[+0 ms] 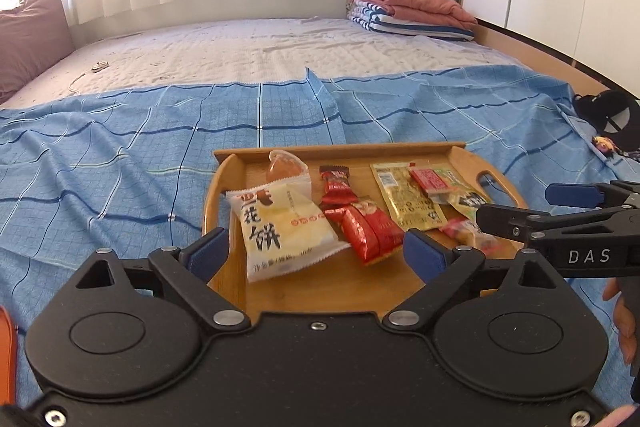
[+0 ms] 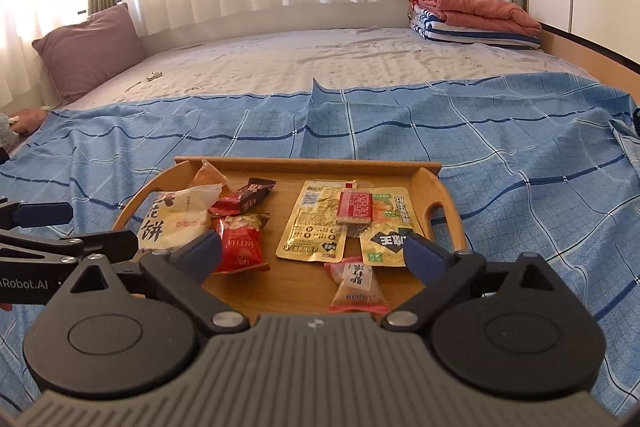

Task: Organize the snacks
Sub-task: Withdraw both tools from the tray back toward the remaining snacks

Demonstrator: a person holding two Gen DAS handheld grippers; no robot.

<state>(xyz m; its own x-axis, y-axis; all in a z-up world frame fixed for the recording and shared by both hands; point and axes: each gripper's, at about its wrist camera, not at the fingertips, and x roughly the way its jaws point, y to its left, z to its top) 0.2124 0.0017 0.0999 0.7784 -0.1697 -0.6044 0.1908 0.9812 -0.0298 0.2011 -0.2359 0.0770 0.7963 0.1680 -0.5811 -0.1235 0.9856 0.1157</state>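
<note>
Both grippers stand wide open above the snack tray.

The left gripper and the right gripper grasp nothing; their blue fingers touch no packet. The snacks all lie inside the wooden tray on the blue sheet.

Black left gripper and right gripper, blue-padded jaws, silver screws; perhaps pink sleeve.

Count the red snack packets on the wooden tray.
3, all left of centre on the wooden tray: a dark-topped red bar at the back and two red packets side by side in front. More may be hidden underneath.
</note>
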